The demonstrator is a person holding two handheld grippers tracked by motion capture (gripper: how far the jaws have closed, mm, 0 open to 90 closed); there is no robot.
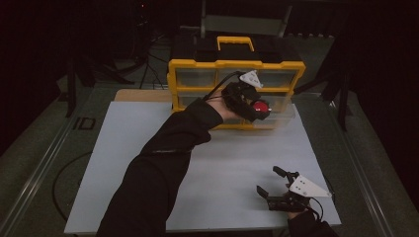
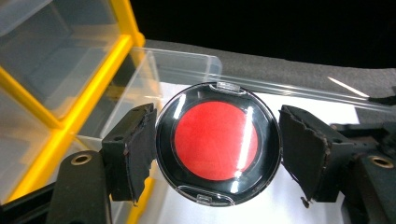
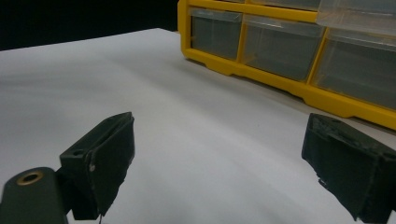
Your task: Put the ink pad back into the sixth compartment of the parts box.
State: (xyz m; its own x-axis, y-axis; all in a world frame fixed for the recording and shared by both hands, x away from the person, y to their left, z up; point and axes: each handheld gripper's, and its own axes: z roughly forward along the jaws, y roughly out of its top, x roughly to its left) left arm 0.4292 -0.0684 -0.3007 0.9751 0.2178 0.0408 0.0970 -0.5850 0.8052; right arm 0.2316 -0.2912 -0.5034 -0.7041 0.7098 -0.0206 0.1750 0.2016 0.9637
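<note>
One yellow drawer cabinet (image 1: 236,94) with one pulled-out clear drawer (image 1: 279,114), one round red compact (image 2: 218,143), two claws – left claw (image 1: 261,109), right claw (image 1: 271,183) – and one white desk (image 1: 148,148).

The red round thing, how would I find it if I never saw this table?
Look for the big yellow drawer box at the far side of the white table. In front of its lower drawers, one clear drawer is pulled out, and the left gripper holds a small round case there. It is the only red thing: a red disc in a black ring under a shiny clear lid.
</note>
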